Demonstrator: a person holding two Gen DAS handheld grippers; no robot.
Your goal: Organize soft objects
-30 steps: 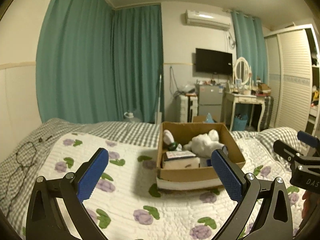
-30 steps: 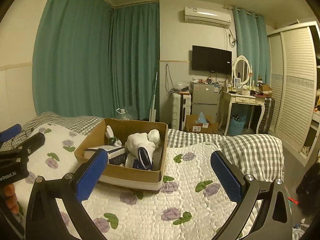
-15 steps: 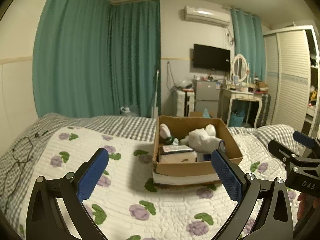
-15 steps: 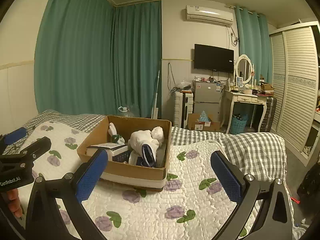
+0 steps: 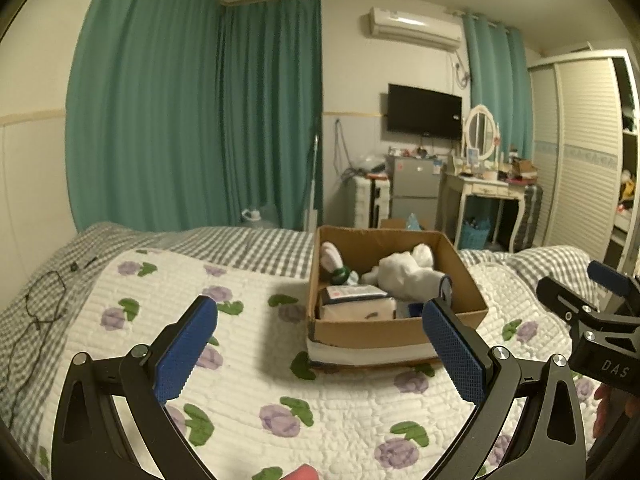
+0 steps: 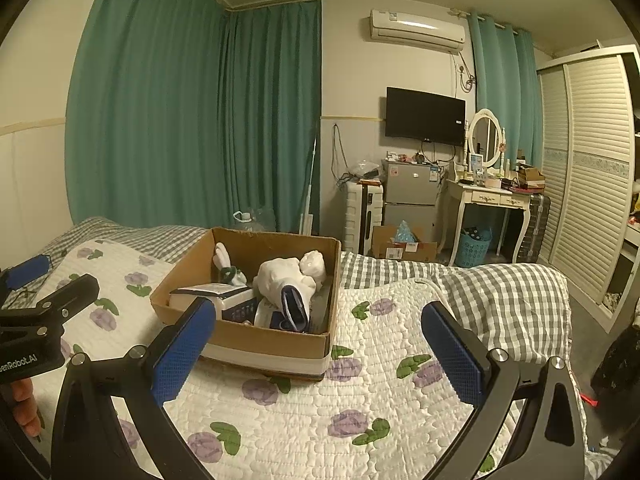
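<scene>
The left gripper (image 5: 320, 344) and the right gripper (image 6: 316, 342) both hover with jaws wide apart, holding nothing. Ahead, on the flowered quilt (image 5: 248, 380), stands the cardboard box (image 5: 396, 326); inside lies a white plush toy (image 6: 286, 276).

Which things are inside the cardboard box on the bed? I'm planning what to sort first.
The cardboard box shows a white plush toy, a smaller white-and-green plush, a white packet and a blue-edged soft item. Whatever lies beneath them is covered.

Home bedroom: quilted bed (image 6: 360, 380), wardrobe (image 6: 592, 184), vanity w/ mirror (image 6: 486, 140), wall TV (image 6: 425, 116).
</scene>
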